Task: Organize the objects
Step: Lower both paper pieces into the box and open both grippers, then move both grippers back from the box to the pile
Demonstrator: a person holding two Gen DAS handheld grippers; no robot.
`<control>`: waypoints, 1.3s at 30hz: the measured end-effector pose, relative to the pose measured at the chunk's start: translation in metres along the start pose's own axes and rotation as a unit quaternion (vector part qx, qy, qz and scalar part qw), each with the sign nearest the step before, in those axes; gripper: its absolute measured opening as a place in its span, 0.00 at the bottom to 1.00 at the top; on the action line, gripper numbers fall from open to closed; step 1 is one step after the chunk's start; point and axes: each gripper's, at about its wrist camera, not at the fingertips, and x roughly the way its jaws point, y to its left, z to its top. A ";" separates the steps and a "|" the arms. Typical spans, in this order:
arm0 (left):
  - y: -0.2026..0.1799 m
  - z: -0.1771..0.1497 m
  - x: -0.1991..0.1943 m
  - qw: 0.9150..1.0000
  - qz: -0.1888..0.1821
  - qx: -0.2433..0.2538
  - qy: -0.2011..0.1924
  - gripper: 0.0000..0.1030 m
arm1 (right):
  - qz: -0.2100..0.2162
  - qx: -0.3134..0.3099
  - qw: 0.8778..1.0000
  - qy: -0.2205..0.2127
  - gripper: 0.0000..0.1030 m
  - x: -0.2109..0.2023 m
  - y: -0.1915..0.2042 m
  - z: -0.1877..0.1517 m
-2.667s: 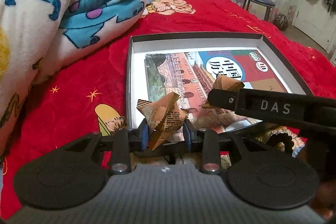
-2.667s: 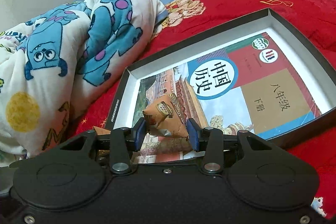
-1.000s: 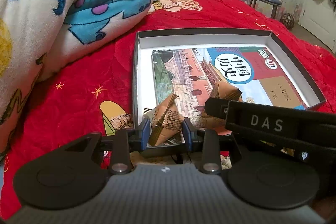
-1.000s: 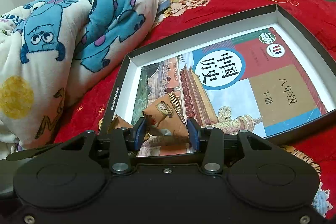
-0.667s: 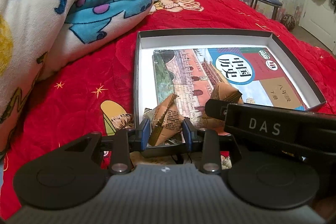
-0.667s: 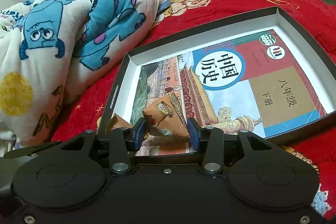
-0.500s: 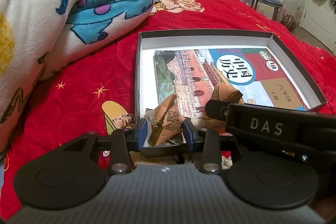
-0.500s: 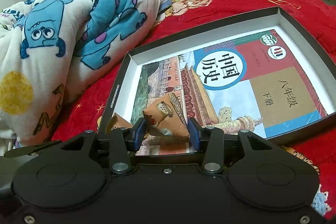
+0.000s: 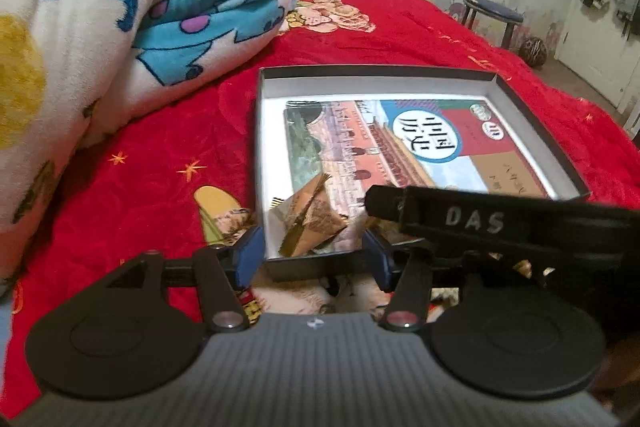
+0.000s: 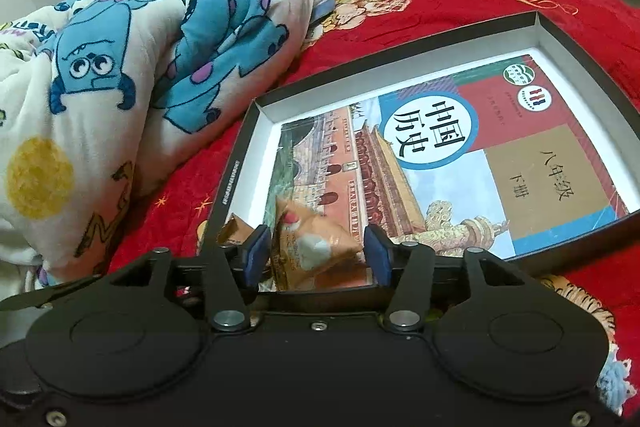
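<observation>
A shallow dark box (image 9: 378, 72) (image 10: 228, 187) lies on the red bedspread with a history textbook (image 9: 436, 143) (image 10: 460, 155) flat inside it. My left gripper (image 9: 314, 259) is open at the box's near edge; a brown snack packet (image 9: 308, 223) lies in the box's near left corner, free of the pads. My right gripper (image 10: 316, 259) is open too; a second brown snack packet (image 10: 316, 247) lies on the book between its blue pads (image 10: 376, 251), not squeezed. The first packet shows to its left (image 10: 234, 229).
A rolled white blanket (image 9: 100, 27) (image 10: 140, 67) with blue monsters rises at the left. The red bedspread (image 9: 160, 155) surrounds the box. A small stool (image 9: 492, 17) and a door stand at the back right. The right gripper's black body (image 9: 500, 227) crosses the left view.
Both grippers have opened and let go of their snack packets, which now lie in the near end of the box. Both grippers have drawn back slightly.
</observation>
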 end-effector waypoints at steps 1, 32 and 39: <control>0.001 0.000 -0.001 1.000 0.003 0.000 0.001 0.67 | 0.001 0.002 1.000 -0.001 0.53 -0.002 0.000 0.000; -0.031 -0.044 -0.096 0.989 -0.135 0.025 -0.061 0.67 | -0.149 -0.044 0.979 -0.132 0.54 -0.188 0.026 -0.017; -0.042 -0.058 -0.075 0.988 -0.152 0.009 -0.002 0.67 | -0.138 -0.028 0.984 -0.108 0.55 -0.184 -0.001 -0.055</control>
